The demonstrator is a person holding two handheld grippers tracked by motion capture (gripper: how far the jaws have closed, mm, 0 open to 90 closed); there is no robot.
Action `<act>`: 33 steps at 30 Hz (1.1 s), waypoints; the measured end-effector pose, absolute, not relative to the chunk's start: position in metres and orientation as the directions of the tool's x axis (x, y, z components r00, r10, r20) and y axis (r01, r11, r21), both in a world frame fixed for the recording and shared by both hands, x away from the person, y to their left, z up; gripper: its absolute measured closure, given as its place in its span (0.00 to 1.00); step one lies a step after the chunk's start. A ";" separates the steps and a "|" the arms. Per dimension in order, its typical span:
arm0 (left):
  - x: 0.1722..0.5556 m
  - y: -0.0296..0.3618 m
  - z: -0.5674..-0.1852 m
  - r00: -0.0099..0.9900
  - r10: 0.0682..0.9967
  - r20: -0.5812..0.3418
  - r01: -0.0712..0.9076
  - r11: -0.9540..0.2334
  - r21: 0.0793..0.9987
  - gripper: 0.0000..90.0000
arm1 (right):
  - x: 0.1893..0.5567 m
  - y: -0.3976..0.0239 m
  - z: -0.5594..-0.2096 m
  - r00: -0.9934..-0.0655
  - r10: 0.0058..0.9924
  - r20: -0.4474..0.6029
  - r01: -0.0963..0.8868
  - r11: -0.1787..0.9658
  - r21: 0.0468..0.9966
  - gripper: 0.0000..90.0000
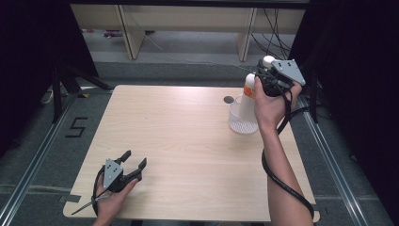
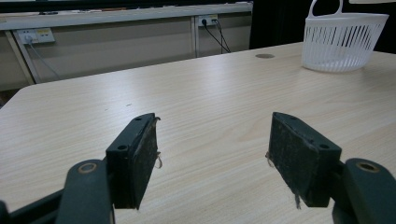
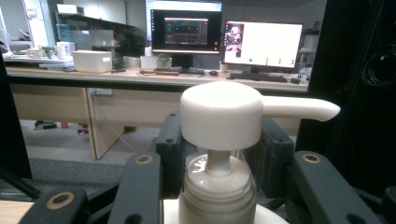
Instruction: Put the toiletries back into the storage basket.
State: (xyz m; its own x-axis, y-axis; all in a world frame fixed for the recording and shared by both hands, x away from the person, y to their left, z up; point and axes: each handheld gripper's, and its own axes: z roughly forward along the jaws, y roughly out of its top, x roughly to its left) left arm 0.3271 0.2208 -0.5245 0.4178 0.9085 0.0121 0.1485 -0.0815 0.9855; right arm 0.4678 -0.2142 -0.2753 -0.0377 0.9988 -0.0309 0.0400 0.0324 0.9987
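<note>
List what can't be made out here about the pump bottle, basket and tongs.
- Pump bottle base: high view, hidden behind the white basket wall; whether it touches the basket floor is unclear.
- Bottle label: high view, too small; right gripper view, cut off by the bottom edge.
- Basket handle: left gripper view, cut off by the top edge.
- Right tongs pads: hidden by the bottle neck.

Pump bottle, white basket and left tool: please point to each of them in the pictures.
pump bottle [image 3: 222, 114], right gripper view, on its white pump head
white basket [image 2: 338, 42], left gripper view, on its slatted wall
left tool [image 1: 133, 163], high view, between its open jaws
</note>
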 end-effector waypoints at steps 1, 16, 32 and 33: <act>0.327 0.221 -0.524 0.418 0.908 0.012 0.149 -0.082 0.986 0.36 | 0.468 -0.214 -0.275 -0.040 0.999 -0.032 0.046 0.033 0.998 0.68; 0.327 0.221 -0.524 0.418 0.908 0.011 0.149 -0.081 0.986 0.36 | 0.483 -0.211 -0.270 -0.046 0.998 -0.034 0.050 0.037 0.998 0.68; 0.327 0.221 -0.524 0.419 0.908 0.009 0.150 -0.079 0.986 0.36 | 0.499 -0.213 -0.273 -0.051 0.998 -0.037 0.065 0.040 0.997 0.68; 0.327 0.221 -0.524 0.419 0.908 0.009 0.150 -0.078 0.986 0.36 | 0.500 -0.214 -0.273 -0.052 0.998 -0.043 0.071 0.046 0.996 0.68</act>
State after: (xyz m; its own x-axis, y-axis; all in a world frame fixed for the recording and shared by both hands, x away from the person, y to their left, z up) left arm 0.3273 0.2207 -0.5244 0.4192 0.9078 0.0086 0.1496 -0.0784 0.9856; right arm 0.4996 -0.2136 -0.2734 -0.0523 0.9977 -0.0428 0.0709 0.0464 0.9964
